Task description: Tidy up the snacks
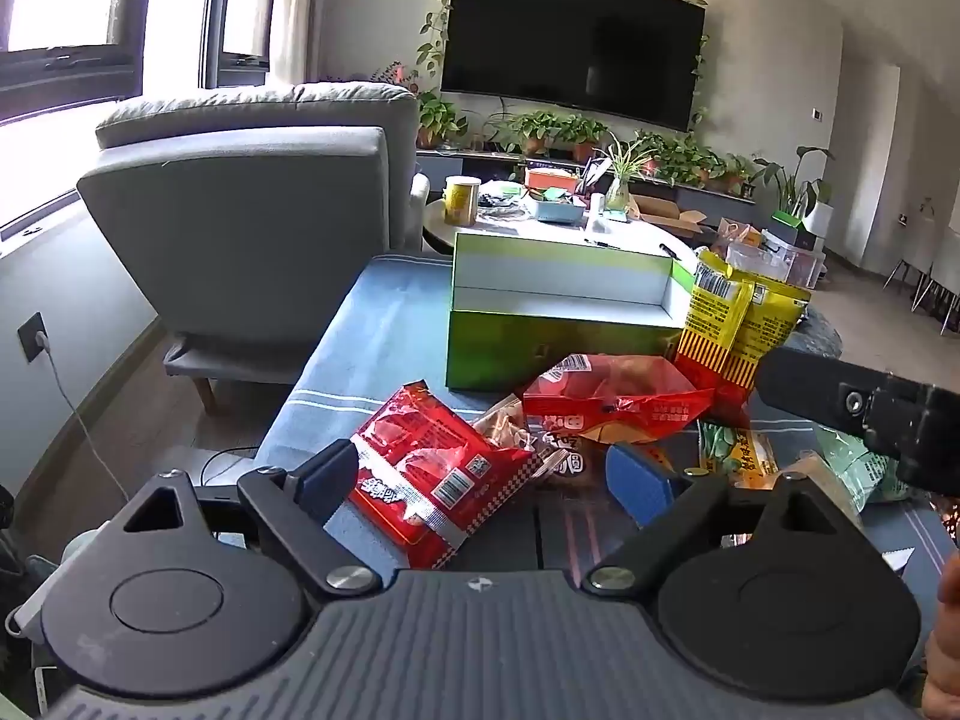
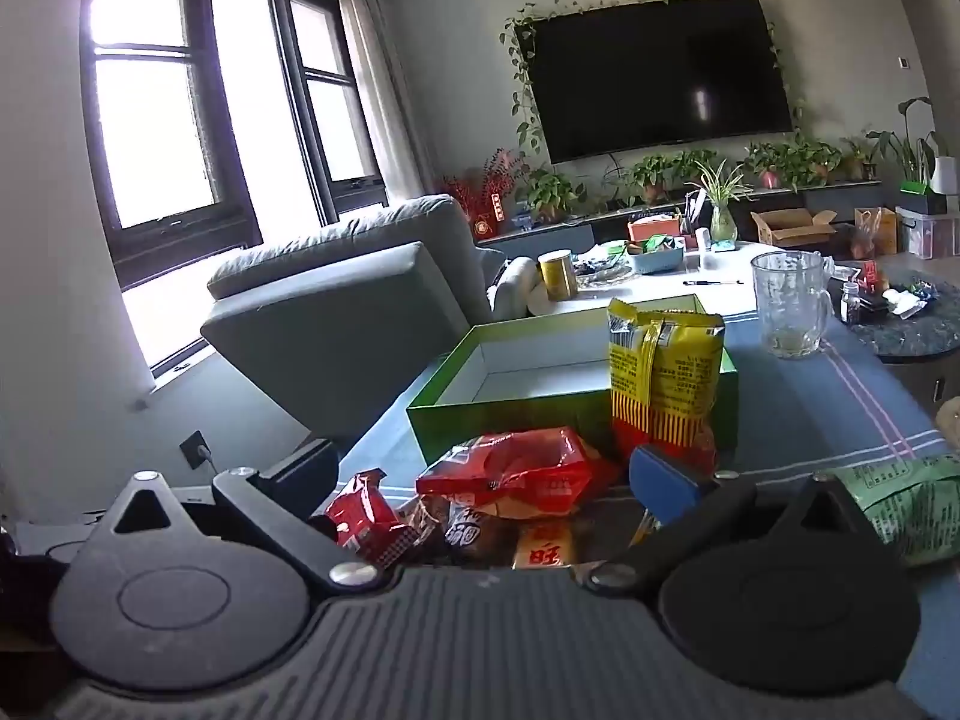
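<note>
A pile of snack packets lies on a blue striped tablecloth [image 1: 384,324] in front of an open green box [image 1: 558,324] with a white, empty inside [image 2: 540,372]. My left gripper [image 1: 486,474] is open; a red packet [image 1: 426,474] lies between its fingers, against the left one. A larger red bag [image 1: 612,399] lies behind it. A yellow packet [image 2: 666,378] stands against the box. My right gripper [image 2: 480,480] is open above the pile, with the red bag [image 2: 516,471] between its fingers. A green packet [image 2: 906,501] lies at the right.
A grey armchair [image 1: 252,228] stands left of the table. A glass mug [image 2: 789,309] stands on the cloth at the back right. Behind is a round white table [image 2: 660,288] with a yellow tin, a tray and clutter. The right gripper's body [image 1: 870,414] reaches in from the right.
</note>
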Demonstrator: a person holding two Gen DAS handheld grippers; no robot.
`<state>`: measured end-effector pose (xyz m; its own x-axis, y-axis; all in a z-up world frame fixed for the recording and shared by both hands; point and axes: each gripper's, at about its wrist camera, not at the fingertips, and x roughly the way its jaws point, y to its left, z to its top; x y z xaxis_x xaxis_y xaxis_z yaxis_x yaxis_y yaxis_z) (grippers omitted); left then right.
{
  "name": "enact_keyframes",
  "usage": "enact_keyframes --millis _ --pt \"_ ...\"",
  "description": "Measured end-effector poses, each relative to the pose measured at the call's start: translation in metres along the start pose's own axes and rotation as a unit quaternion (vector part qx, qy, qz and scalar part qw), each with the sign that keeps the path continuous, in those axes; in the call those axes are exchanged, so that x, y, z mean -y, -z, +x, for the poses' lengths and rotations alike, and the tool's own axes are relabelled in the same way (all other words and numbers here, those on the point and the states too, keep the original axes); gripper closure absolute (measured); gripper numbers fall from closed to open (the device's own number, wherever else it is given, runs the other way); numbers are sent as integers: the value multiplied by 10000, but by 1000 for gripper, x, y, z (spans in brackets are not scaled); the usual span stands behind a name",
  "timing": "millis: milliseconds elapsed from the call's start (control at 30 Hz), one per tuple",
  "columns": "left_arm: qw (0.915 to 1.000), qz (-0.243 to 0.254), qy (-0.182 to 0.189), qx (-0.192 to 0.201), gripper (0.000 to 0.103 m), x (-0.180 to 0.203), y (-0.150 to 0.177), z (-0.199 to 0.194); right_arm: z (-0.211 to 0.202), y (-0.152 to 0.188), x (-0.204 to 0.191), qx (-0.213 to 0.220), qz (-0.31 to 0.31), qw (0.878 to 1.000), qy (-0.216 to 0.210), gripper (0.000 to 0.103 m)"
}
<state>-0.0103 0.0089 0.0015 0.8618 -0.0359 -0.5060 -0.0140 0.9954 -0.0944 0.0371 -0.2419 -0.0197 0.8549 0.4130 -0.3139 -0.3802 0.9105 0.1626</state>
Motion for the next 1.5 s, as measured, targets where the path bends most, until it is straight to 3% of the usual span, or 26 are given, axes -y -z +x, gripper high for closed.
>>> enact_keyframes --millis 1500 --pt "9999 14 -3 -150 14 3 5 7 9 13 15 -502 394 9978 173 13"
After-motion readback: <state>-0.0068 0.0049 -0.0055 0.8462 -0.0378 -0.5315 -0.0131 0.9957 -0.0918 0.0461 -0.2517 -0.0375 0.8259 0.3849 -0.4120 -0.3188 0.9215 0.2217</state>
